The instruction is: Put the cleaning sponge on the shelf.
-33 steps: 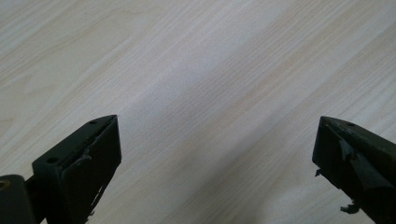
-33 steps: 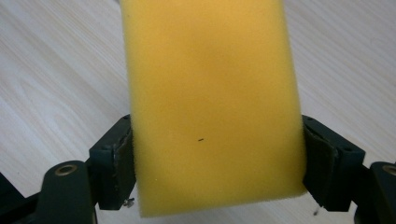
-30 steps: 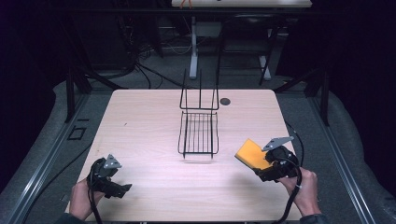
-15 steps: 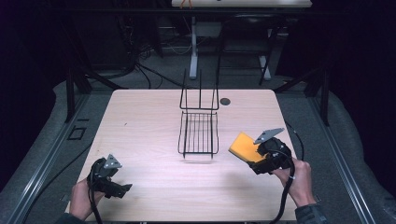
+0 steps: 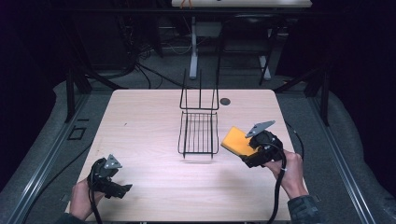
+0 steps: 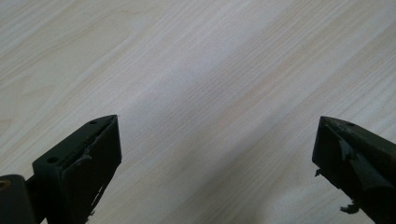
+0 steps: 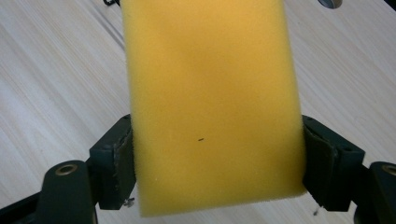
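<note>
Near the right edge of the counter [image 5: 140,116], the right tongs [image 5: 247,148] are clamped on a yellow sponge [image 5: 237,141], held just beside the wire rack's [image 5: 198,133] right side and above the wood. In the right gripper view the two jaws press the sponge [image 7: 210,102] by its sides. My guess is that the soft foam could bow or slip out, or catch on the rack's thin wires if brought in low. The rack holds nothing. At the front left corner, the left tongs [image 5: 116,189] rest with jaws wide apart over bare wood.
</note>
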`<state>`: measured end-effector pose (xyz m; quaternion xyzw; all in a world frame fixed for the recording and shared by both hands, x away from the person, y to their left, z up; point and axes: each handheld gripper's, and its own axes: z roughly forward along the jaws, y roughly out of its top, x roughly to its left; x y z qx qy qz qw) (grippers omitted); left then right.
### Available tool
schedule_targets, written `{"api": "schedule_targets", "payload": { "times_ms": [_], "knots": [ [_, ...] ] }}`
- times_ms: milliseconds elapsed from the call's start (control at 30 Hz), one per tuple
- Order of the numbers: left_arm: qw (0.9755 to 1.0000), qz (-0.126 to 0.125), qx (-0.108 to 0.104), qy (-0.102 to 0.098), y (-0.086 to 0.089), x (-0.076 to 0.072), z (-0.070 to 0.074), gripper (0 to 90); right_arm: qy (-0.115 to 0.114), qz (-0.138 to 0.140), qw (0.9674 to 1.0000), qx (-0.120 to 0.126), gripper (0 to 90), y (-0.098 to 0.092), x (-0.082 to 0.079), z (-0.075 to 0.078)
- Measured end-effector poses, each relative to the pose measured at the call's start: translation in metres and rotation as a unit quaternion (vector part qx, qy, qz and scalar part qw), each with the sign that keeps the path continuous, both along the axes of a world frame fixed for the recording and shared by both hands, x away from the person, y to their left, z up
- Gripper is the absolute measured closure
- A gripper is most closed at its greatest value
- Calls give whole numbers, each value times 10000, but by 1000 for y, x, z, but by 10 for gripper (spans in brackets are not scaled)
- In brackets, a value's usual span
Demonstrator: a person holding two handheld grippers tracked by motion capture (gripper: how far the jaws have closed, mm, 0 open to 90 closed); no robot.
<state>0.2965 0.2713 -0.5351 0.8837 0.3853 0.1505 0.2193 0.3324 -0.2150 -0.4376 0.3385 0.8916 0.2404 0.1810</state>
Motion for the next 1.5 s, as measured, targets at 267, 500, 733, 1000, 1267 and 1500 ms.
{"api": "schedule_targets", "payload": {
  "times_ms": [267,500,733,1000,1267,1500],
  "knots": [
    [10000,10,-16,-6,0,0,0,16,-20,106,9999,15,227,12,9,-1],
    [10000,5,-8,0,0,0,0,16,-54,176,9998,43,228,21,17,-2],
    [10000,2,6,8,0,0,0,16,-42,331,9994,-5,228,30,25,-3],
    [10000,0,-12,-8,0,0,0,16,-73,501,9987,-4,228,42,33,-6],
    [10000,1,-21,-36,0,0,0,17,-76,676,9977,-38,228,57,43,-10],
    [10000,2,-12,-32,0,0,0,17,-82,832,9965,-72,228,70,50,-14]
  ]
}}
